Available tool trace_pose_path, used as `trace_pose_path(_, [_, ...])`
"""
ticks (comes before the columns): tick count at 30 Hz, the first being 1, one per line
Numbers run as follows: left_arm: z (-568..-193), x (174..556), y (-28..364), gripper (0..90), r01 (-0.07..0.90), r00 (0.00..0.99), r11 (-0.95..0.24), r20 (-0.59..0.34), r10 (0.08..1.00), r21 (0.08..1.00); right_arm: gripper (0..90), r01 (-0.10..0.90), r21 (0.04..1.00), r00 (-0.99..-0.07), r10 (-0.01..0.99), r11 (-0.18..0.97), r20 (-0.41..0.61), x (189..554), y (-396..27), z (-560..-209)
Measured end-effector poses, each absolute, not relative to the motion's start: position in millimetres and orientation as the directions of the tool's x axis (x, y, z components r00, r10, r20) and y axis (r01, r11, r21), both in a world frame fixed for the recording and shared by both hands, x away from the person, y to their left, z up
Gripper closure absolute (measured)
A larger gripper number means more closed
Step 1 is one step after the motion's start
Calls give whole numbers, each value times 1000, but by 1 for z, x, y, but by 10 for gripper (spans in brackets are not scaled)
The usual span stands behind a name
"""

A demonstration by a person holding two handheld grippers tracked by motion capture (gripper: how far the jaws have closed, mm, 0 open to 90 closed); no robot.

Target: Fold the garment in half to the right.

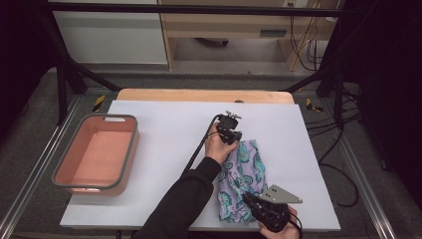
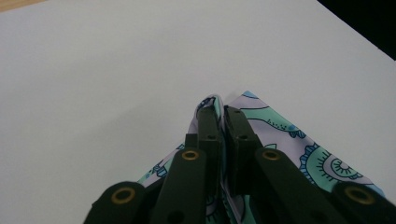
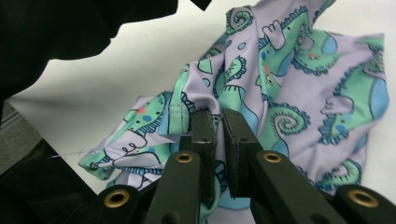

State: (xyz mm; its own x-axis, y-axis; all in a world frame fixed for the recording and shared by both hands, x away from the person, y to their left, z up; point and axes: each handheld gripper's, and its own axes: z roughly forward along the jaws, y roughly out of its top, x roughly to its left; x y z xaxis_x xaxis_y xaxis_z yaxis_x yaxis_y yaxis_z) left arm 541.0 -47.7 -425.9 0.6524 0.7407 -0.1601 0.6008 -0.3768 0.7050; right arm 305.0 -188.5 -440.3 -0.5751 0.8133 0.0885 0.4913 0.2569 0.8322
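A: Where's the cloth (image 1: pixel 244 179) right now?

B: On the white board (image 1: pixel 164 144), toward its right side and near the front edge. It's the lilac piece with the green seahorse print, lying in a loose strip that runs from the left gripper (image 1: pixel 233 135) down to the right gripper (image 1: pixel 247 197).

A: Are both holding it?

B: Yes. In the left gripper view the jaws are pinched nearly together on a corner of the fabric (image 2: pixel 280 126), with a hem poking up between the tips. In the right gripper view the jaws are just as narrow, clamped on a stitched edge (image 3: pixel 196 105) at the near end.

A: So how far along would you say the folding is?

B: I'd judge it as partway. The cloth looks doubled over already, but it's bunched and wrinkled around the near end, not a neat flat shape. The far corner sits low on the board.

A: And the pink bin (image 1: pixel 74 164)?

B: It stands at the left of the board, well apart from the cloth, with nothing in it. If the cloth is meant to end up there, the tidying and the whole carry are still to do.
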Motion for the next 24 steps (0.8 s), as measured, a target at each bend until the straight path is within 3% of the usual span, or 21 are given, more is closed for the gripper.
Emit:
trace_pose_path(3, [-431,541,-51,837,598,670,-373,-187,719,709,834,518,815,-538,840,260,74,304,-192,-442])
trace_pose_path(6, [-434,539,-50,683,570,704,-316,-252,664,759,802,548,793,-507,860,267,60,303,-196,-444])
trace_pose_path(9, [-431,536,-42,490,548,713,-292,-256,653,784,687,565,791,-463,884,235,68,302,-201,-443])
trace_pose_path(12, [-425,532,-25,400,529,718,-260,-263,644,808,545,520,832,-445,893,195,69,302,-207,-437])
trace_pose_path(16, [-422,527,0,267,521,708,-261,-242,663,812,396,470,860,-490,869,196,70,310,-210,-427])
trace_pose_path(21, [-425,522,27,185,524,683,-242,-234,692,816,385,481,828,-586,808,289,58,327,-195,-428])
trace_pose_path(24, [-428,519,42,139,534,661,-232,-230,714,813,505,501,787,-609,793,360,24,338,-186,-438])
